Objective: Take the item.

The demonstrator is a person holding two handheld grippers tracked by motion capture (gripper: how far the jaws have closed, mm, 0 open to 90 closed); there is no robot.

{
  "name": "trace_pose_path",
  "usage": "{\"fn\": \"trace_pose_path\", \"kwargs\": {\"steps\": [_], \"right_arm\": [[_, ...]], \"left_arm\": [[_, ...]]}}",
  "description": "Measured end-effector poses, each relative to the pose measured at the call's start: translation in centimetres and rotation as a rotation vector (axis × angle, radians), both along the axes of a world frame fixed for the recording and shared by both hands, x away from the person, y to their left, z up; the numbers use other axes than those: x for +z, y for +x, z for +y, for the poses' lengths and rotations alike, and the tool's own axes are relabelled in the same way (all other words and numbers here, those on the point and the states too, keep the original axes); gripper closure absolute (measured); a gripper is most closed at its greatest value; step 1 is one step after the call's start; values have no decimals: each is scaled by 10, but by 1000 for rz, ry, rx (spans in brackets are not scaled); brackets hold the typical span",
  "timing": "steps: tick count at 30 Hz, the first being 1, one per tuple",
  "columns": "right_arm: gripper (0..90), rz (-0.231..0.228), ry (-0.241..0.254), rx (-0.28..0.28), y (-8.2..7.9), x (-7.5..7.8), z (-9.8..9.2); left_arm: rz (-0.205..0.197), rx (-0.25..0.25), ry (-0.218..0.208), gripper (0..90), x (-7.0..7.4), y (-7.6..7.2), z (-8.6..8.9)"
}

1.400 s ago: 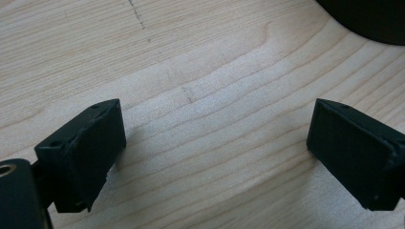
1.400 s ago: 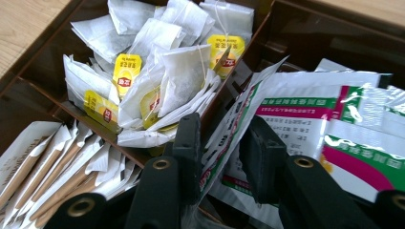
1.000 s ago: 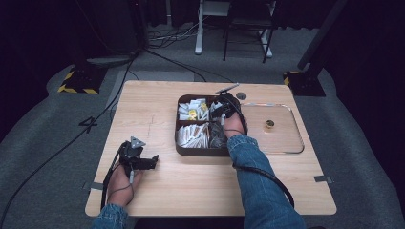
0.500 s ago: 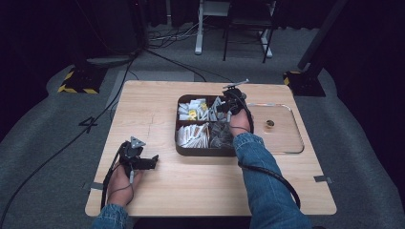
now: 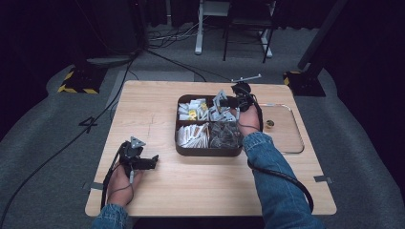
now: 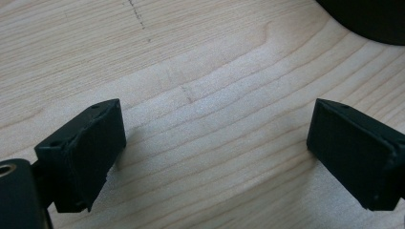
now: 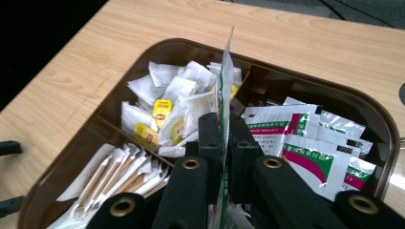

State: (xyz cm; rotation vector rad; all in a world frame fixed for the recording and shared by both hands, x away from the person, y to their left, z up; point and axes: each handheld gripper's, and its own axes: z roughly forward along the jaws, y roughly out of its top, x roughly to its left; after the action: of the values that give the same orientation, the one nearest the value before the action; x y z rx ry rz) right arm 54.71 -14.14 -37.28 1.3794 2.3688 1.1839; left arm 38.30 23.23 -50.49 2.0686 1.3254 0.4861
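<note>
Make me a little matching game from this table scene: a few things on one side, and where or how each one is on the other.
Things:
1. right hand-held gripper
2. left hand-held gripper
3. tea bags
4. brown tray

States or places:
A. open over bare wood
B. divided into four compartments
C. lying in a tray compartment, with yellow tags
D. shut on a thin packet held edge-up

Pairs: 1-D, 2-A, 3-C, 4-B

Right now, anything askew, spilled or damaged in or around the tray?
Nothing spilled or damaged. The one thing out of place is a sachet, pinched edge-on and upright in the right gripper above the divided tray. The left gripper rests open on the table.
</note>
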Motion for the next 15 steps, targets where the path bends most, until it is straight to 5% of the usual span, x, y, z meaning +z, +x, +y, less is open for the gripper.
{"fn": "trace_pose_path", "kwargs": {"steps": [15], "right_arm": [[867,-41,93,136,-41,26,-9]], "left_arm": [[-1,1,1,62,0,0,0]]}}
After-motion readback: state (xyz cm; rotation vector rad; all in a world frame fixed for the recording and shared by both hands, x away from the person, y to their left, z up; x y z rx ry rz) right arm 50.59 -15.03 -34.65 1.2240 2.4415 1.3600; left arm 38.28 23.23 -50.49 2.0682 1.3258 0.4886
